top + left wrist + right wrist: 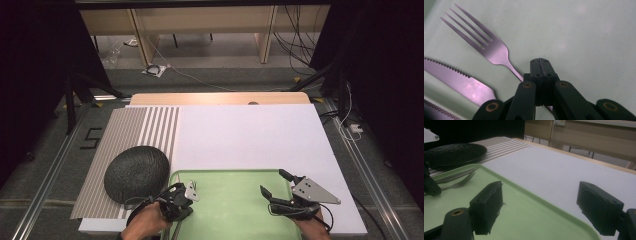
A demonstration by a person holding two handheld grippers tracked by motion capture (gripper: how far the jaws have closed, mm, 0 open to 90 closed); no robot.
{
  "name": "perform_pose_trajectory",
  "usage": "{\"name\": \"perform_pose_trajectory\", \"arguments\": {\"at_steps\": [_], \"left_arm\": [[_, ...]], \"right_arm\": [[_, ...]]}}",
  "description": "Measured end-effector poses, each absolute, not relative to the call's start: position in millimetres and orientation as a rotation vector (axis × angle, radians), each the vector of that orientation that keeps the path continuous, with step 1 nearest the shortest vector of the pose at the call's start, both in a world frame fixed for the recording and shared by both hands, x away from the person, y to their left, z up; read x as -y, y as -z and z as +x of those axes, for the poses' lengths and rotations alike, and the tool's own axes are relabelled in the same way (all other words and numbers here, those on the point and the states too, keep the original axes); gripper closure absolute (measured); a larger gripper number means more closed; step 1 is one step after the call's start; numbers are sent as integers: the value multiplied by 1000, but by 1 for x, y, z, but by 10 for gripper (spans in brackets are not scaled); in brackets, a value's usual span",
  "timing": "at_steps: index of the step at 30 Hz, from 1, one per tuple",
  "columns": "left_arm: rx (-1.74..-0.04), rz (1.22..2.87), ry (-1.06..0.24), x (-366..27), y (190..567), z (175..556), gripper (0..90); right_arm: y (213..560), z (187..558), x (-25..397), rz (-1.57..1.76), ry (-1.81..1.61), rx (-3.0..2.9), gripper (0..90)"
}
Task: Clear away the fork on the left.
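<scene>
You had your left gripper [540, 60] low over the near left corner of the green tray [235, 210], jaws pressed together on the handle of the fork [489, 47], most likely so you could lift it away from the knife [456, 80] lying just beside it without dragging both. Your right gripper [278, 184] waited at the tray's right side with its jaws spread wide and nothing between them, apparently kept free for the next piece. Farther off, the black plate [136, 172] sat on the striped mat [125, 131] just left of the tray, a likely spot for the cutlery.
</scene>
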State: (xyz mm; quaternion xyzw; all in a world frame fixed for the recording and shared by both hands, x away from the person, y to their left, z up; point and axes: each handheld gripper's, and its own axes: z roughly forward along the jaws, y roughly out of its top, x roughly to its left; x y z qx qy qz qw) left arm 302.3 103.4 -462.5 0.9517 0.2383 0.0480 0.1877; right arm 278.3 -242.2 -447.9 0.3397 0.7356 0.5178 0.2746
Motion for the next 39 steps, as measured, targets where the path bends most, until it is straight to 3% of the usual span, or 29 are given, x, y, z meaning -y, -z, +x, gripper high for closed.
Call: {"name": "perform_pose_trajectory", "arguments": {"at_steps": [20, 23, 25, 29, 33, 39], "left_arm": [[-717, 2670, -139, -116, 463, 307, 892], [-706, 2667, -140, -115, 461, 306, 861], [-704, 2650, -141, -115, 459, 305, 812], [-738, 2620, -187, -118, 453, 307, 575], [-815, 2564, -212, -126, 448, 312, 452], [-909, 2474, -268, -136, 441, 316, 352]], "right_arm": [[448, 278, 242, 911, -1387, -1982, 218], [448, 278, 242, 911, -1387, -1982, 218], [448, 278, 242, 908, -1385, -1983, 218], [448, 278, 242, 911, -1386, -1982, 218], [448, 278, 242, 911, -1387, -1982, 218], [448, 279, 242, 907, -1385, -1982, 218]]}}
